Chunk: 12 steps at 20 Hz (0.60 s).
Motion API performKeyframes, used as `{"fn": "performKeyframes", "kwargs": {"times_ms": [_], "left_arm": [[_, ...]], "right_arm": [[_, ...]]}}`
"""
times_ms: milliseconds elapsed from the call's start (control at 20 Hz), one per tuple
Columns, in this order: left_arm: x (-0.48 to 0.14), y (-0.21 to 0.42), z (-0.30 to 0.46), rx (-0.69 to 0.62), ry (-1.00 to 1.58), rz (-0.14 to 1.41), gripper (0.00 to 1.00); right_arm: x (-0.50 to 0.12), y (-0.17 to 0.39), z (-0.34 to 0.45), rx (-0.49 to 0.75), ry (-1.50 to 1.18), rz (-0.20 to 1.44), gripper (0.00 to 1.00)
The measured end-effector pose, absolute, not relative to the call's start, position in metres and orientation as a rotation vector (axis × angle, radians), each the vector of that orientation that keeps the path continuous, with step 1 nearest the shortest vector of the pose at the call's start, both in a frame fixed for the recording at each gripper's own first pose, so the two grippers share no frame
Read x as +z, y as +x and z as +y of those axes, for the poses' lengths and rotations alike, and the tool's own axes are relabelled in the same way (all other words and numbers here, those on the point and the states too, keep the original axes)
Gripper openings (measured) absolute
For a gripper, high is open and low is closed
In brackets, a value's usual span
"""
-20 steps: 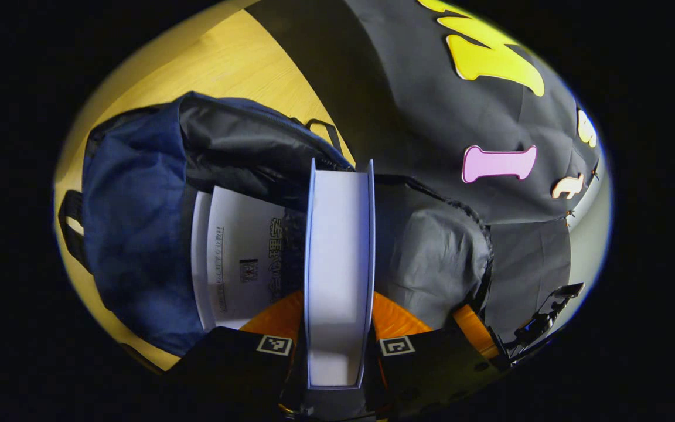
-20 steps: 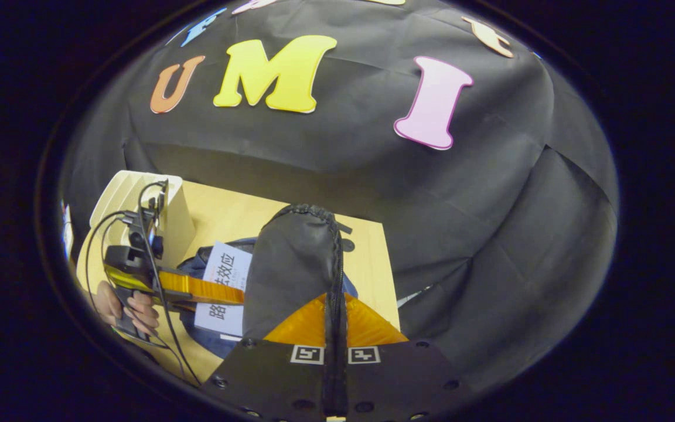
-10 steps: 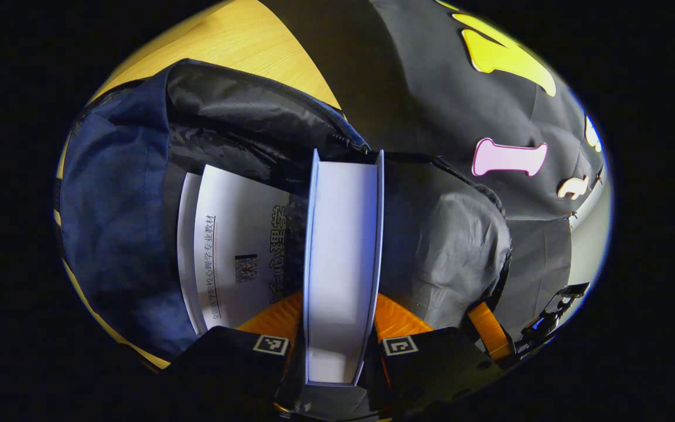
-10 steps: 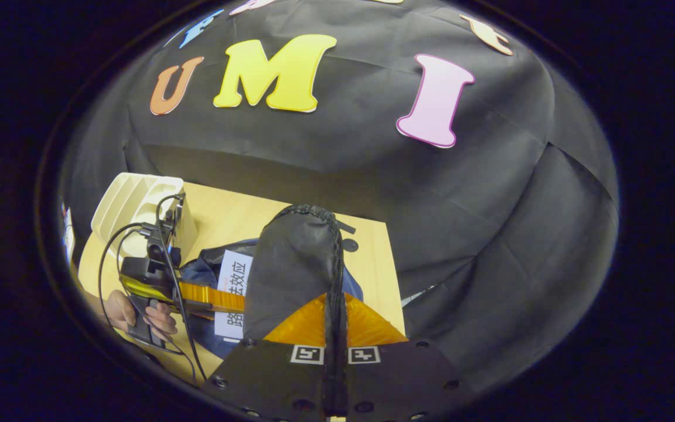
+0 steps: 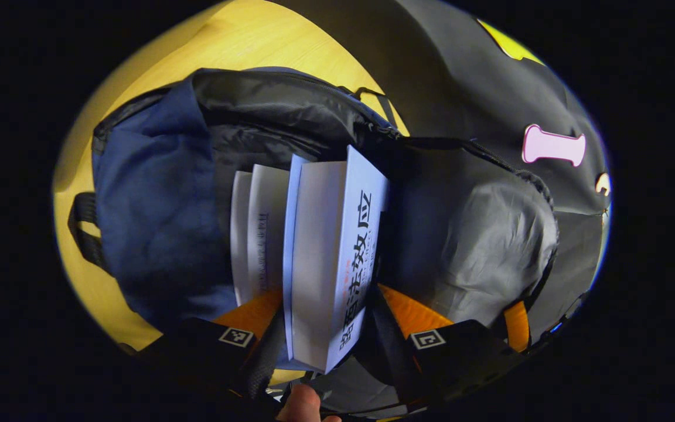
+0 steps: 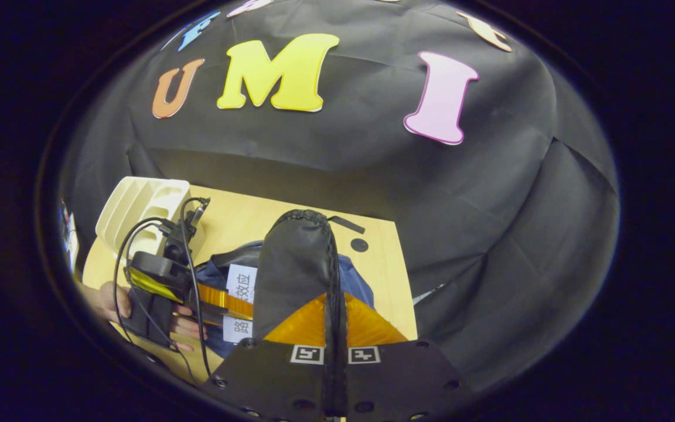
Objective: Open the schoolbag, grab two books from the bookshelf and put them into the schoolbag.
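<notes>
Here the whole matter is turning on how the second book point(image 5: 326, 264) is lying against the mouth of the schoolbag point(image 5: 156, 205). In the left gripper view the left claw point(image 5: 329, 343) is grasping that book near its near end, one finger on each side, and the book's long axis is running straight away from the claw into the open bag. Its far end is already sitting past the zipper edge, inside the dark lining. It is tilting a little, so the cover with the printed title is facing right, toward the lifted flap point(image 5: 466, 234).

Just left of it the first book point(image 5: 258, 234) is standing in the same compartment, parallel and very close; whether the two are touching I cannot tell. The schoolbag itself is lying on the tabletop point(image 5: 244, 41), with its blue body to the left.

In the right gripper view the right claw point(image 6: 336, 351) is clenching the flap's zippered edge point(image 6: 333, 281) and is holding the flap point(image 6: 296, 264) up and away from the opening. The left claw point(image 6: 220, 299) is showing there too, at the near left with a hand point(image 6: 182, 325) on its grip, and the pale bookshelf point(image 6: 138, 205) is standing behind it on the far left.

To my judgement the left claw is the one placed to finish: the book is pointing along the claw's own line, so the coming move is asking for a push forward and down, then a release.
</notes>
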<state>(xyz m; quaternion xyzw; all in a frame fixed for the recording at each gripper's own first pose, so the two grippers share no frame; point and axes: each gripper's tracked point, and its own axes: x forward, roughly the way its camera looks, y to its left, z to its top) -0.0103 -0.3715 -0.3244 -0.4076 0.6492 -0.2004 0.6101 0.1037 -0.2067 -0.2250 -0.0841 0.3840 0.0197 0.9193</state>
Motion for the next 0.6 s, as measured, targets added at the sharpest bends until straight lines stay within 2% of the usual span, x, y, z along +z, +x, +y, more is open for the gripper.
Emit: {"fn": "performKeyframes", "kwargs": {"times_ms": [50, 150, 250, 600], "left_arm": [[-0.328, -0.014, -0.367, -0.437, -0.891, 1.513, 0.83], [-0.334, -0.019, -0.352, -0.398, -0.792, 1.536, 0.87], [-0.325, -0.017, -0.344, -0.400, -0.752, 1.525, 0.99], [-0.287, -0.021, -0.310, -0.390, -0.574, 1.472, 0.98]], "right_arm": [[-0.226, 0.104, -0.205, 0.044, -0.169, 0.790, 0.00], [-0.227, 0.105, -0.201, 0.053, -0.167, 0.787, 0.00], [-0.229, 0.103, -0.199, 0.063, -0.157, 0.788, 0.00], [-0.229, 0.101, -0.190, 0.078, -0.114, 0.769, 0.00]]}}
